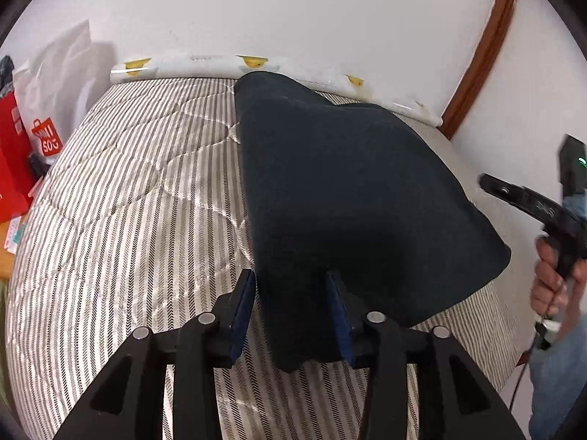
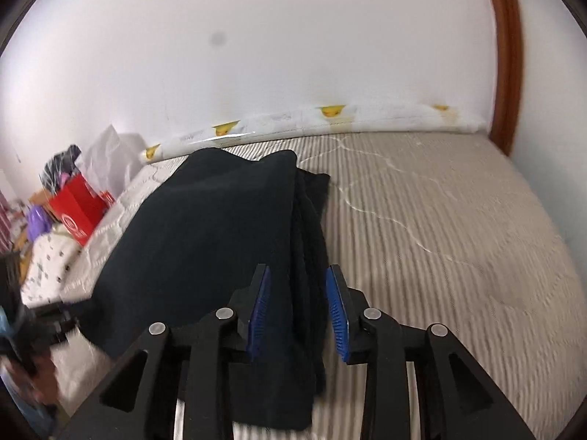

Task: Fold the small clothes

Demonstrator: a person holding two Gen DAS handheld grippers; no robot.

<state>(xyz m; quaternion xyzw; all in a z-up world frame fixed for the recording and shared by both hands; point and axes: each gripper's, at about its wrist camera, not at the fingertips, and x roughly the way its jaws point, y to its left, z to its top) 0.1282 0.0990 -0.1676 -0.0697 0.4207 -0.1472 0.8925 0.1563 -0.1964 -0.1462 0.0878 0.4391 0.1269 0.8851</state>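
A dark navy garment (image 1: 348,190) lies folded on the striped mattress (image 1: 128,201). In the left wrist view its near edge sits between the fingers of my left gripper (image 1: 291,311), whose jaws stand open around it. In the right wrist view the same garment (image 2: 205,234) runs away from my right gripper (image 2: 297,311), whose jaws are open around the garment's layered right edge. The right gripper's handle and the hand on it show at the right edge of the left wrist view (image 1: 557,227).
A rolled white mat with yellow duck prints (image 1: 256,68) lies along the wall at the mattress's far edge. Red and white shopping bags (image 1: 22,139) stand at the left. A brown wooden frame (image 2: 504,55) rises at the right. Bare mattress (image 2: 458,238) lies right of the garment.
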